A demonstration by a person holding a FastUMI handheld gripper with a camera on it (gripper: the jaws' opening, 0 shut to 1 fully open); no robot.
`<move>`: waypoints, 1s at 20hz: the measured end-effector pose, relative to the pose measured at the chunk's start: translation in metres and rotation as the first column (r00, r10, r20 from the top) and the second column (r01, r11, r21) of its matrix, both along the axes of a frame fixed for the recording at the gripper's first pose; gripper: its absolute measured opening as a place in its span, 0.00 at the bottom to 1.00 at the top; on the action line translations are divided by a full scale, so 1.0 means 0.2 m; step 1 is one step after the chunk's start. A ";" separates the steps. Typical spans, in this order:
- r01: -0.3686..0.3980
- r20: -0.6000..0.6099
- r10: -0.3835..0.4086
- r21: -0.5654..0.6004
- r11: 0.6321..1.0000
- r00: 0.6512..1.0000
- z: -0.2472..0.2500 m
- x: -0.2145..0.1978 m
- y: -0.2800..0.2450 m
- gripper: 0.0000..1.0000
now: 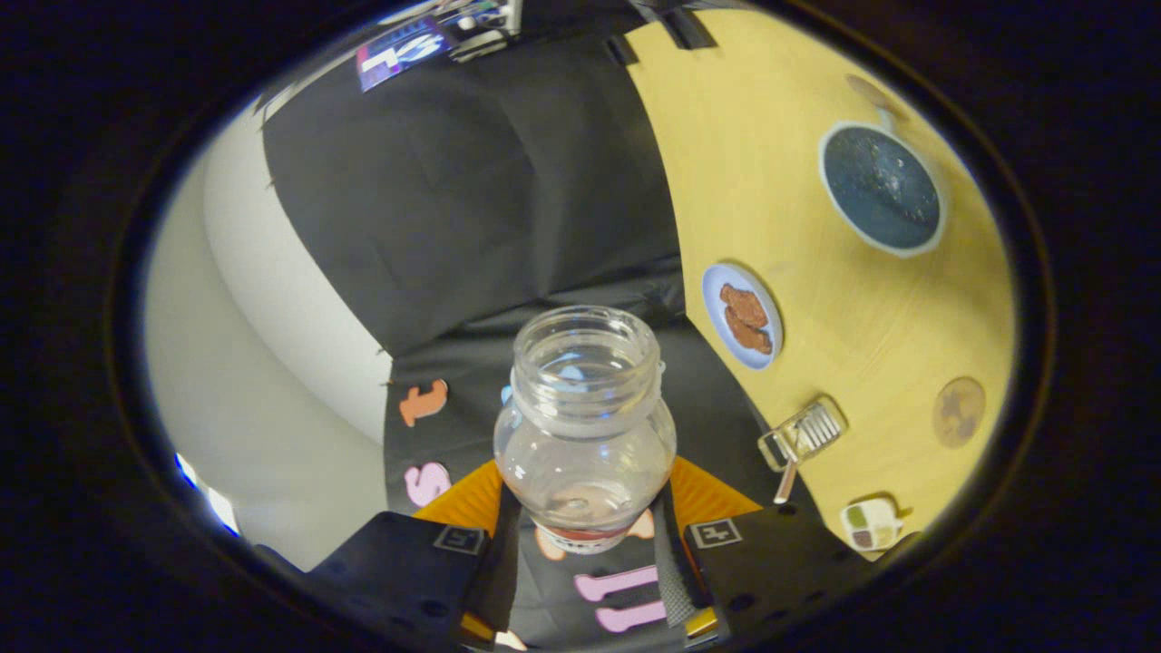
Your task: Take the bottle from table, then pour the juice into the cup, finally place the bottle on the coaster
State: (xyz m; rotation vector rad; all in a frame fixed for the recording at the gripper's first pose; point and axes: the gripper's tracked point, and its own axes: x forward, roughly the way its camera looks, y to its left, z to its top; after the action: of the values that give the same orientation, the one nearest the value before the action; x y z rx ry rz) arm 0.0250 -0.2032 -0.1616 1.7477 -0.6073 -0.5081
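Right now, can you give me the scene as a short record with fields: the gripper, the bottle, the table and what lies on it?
hand-held gripper: shut on the bottle, one finger on each side
bottle: clear, cap off, held tilted with the view rolled, little liquid visible
table: yellow, beyond the bottle
cup: dark inside, light rim, on table
plate: small, holds brown food pieces
coaster: round, brown, bare

Open bottle (585,426) between clamping fingers (689,497)
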 end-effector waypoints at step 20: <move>-0.475 -0.623 0.085 -0.494 0.728 0.778 -0.08 0.06 0.33 0.67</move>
State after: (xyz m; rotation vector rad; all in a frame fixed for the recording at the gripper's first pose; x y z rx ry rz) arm 0.0368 -0.1368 -0.1768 0.9316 -0.0295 -0.4870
